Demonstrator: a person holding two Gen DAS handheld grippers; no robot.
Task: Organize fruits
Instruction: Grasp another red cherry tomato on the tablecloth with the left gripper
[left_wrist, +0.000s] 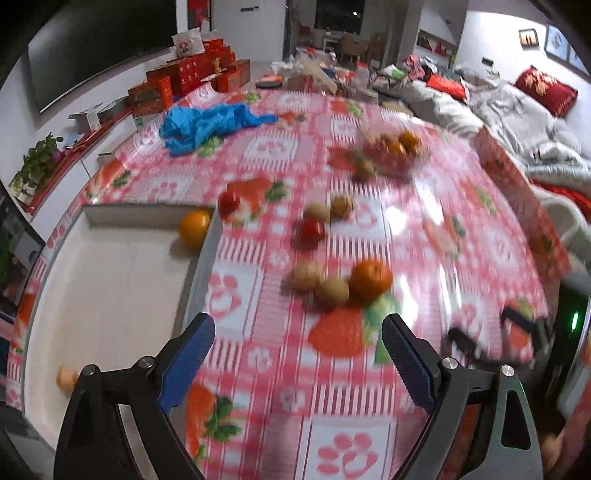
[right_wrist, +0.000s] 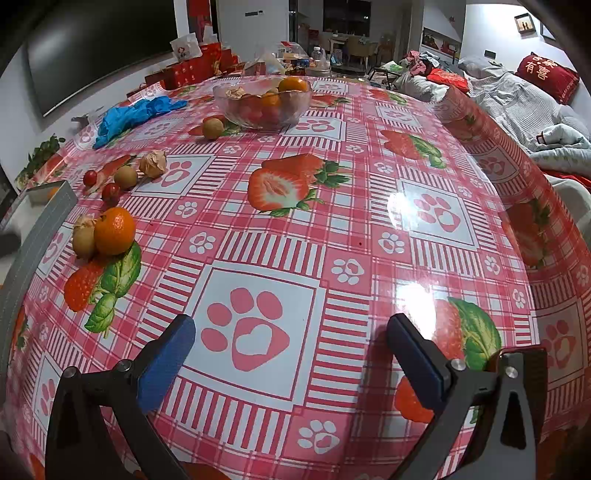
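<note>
Both the left gripper (left_wrist: 298, 334) and right gripper (right_wrist: 291, 332) are hovering over the counter (right_wrist: 369, 236), fingers spread wide, gripping nothing.

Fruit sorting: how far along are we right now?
Early. Done: one orange and a small pale fruit sit in the white tray. In hand: nothing; the left gripper and right gripper are both open and empty. Left: the loose orange, cherry tomatoes, brownish fruits on the tablecloth, and the glass bowl's contents.
</note>
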